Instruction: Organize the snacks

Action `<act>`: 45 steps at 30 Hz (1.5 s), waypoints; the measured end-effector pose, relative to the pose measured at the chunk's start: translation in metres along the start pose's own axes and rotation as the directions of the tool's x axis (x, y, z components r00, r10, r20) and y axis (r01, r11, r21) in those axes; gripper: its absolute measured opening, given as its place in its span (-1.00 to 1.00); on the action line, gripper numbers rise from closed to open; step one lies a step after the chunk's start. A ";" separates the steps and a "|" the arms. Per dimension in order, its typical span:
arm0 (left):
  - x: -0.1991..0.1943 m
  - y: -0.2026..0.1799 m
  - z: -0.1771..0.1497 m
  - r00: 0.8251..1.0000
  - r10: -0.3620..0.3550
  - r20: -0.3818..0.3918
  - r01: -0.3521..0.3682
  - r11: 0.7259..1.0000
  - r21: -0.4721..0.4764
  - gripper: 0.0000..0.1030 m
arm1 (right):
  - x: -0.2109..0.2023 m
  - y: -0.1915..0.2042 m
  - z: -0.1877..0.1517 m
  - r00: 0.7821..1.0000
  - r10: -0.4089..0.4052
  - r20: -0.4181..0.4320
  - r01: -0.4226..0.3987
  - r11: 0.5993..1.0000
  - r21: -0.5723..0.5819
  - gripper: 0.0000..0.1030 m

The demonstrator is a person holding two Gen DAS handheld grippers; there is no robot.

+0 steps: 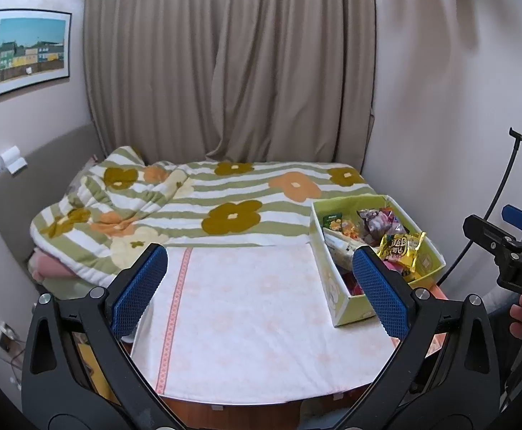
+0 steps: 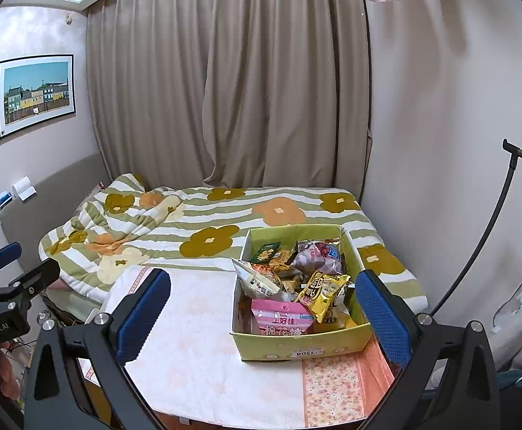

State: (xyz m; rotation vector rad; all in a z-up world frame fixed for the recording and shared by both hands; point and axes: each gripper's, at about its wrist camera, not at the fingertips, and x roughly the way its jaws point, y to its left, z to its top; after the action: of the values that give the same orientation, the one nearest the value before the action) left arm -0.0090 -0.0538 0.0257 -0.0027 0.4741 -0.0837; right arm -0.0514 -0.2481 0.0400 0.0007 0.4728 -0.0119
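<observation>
Beige curtains (image 2: pixel 232 82) and a flower-patterned bed (image 2: pixel 225 222) are seen behind a towel-covered table (image 2: pixel 196 340). At two o'clock on it, a green box (image 2: pixel 298 344) is set, filled with snack packets (image 2: pixel 323 292). Both the left gripper (image 1: pixel 261 286) and right gripper (image 2: pixel 262 317) are held wide apart, nothing between their fingers.

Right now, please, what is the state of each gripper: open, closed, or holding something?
Left gripper: open, holding nothing.
Right gripper: open, holding nothing; the snacks are in the box.
</observation>
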 end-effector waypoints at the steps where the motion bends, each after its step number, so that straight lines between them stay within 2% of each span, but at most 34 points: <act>1: 0.001 -0.001 0.000 1.000 0.000 -0.001 0.000 1.000 0.000 0.99 | 0.000 0.000 0.000 1.000 0.001 0.000 -0.001 1.000 0.001 0.99; 35: 0.004 0.009 0.002 1.000 0.016 0.010 -0.017 1.000 0.025 0.99 | 0.006 -0.001 0.003 1.000 -0.014 0.002 0.014 1.000 0.012 0.99; 45: 0.008 0.014 -0.004 1.000 0.001 0.020 -0.002 0.999 0.037 0.99 | 0.010 0.003 0.004 1.000 -0.024 -0.002 0.024 1.000 0.019 0.99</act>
State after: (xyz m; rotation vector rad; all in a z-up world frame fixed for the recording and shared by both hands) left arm -0.0023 -0.0408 0.0183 0.0334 0.4527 -0.0911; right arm -0.0401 -0.2455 0.0390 0.0134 0.4744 -0.0394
